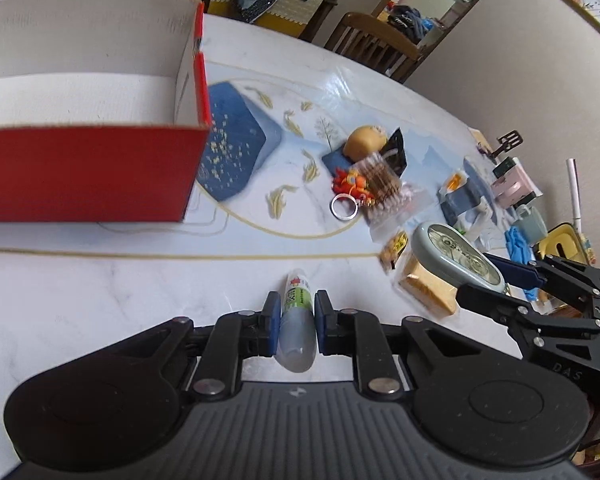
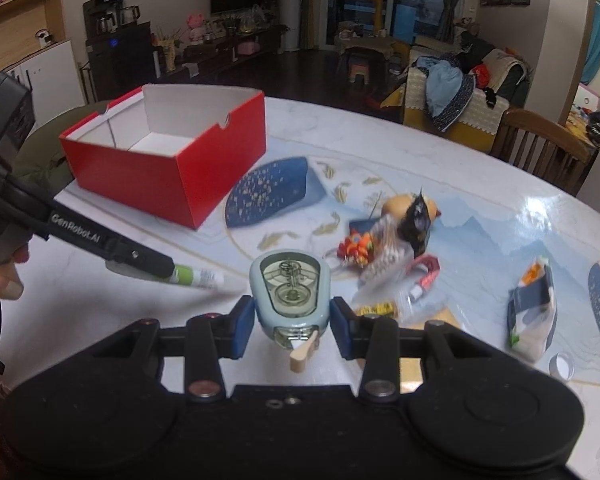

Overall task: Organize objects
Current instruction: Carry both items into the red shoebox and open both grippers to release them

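Holding a tube (image 1: 296, 320) pinched in my left gripper (image 1: 296, 312) and a pale-blue gadget (image 2: 290, 292) clamped in my right gripper (image 2: 292, 328), both above the table (image 1: 100, 300), I worry the rounded gadget slips before reaching the red box (image 2: 172, 160), which sits ahead to the left.

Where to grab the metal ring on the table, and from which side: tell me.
Take the metal ring across its band at the near, open edge, coming from above with one finger inside the loop. It lies flat on the table, so a sideways pinch would probably slip. Its far side touches the orange charm, so avoid that edge.
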`<move>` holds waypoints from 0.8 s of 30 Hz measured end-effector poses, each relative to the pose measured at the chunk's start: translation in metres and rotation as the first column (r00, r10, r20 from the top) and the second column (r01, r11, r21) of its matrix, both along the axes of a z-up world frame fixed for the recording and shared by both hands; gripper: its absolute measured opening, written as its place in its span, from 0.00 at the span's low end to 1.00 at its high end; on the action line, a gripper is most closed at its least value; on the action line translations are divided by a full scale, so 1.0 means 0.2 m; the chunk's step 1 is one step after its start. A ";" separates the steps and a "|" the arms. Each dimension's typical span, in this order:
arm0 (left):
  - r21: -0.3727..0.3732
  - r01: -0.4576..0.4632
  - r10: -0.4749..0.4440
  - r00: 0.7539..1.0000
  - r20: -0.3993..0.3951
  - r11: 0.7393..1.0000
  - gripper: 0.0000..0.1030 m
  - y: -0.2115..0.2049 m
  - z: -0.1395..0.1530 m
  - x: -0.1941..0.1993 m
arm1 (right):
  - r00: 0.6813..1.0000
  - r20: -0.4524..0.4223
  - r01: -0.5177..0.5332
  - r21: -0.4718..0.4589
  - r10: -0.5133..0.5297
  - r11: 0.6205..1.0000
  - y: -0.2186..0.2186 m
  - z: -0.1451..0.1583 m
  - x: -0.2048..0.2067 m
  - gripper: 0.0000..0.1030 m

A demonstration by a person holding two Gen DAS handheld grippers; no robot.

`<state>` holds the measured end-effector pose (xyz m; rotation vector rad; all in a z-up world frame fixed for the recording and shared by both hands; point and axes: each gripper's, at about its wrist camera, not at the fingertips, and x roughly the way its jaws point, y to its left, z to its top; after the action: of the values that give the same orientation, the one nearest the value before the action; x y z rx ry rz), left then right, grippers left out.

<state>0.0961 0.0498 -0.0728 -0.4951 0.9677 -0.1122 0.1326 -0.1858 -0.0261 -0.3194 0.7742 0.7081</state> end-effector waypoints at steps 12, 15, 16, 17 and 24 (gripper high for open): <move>-0.007 0.036 -0.035 0.989 0.144 0.999 0.15 0.21 0.27 -0.01 | 0.998 0.064 0.018 0.016 -0.019 1.000 0.23 0.16 0.03 0.39; 0.039 0.028 -0.035 0.978 0.207 0.999 0.15 0.27 0.38 -0.02 | 0.997 0.075 0.007 0.020 -0.009 1.000 0.32 0.20 0.06 0.39; 0.054 0.020 -0.032 0.974 0.226 0.998 0.15 0.30 0.41 -0.02 | 0.997 0.082 -0.001 0.020 -0.001 1.000 0.35 0.21 0.08 0.39; 0.068 0.013 -0.029 0.970 0.243 0.998 0.15 0.33 0.44 -0.02 | 0.996 0.089 -0.010 0.022 0.008 1.000 0.39 0.22 0.09 0.39; 0.172 -0.065 0.011 0.955 0.298 0.983 0.15 0.57 0.52 0.01 | 0.988 0.125 -0.097 0.013 0.094 0.995 0.72 0.26 0.16 0.39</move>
<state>0.0988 0.1635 0.0303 -0.3187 0.6663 -0.0605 0.1643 -0.0413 0.0267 -0.3818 0.6363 0.7778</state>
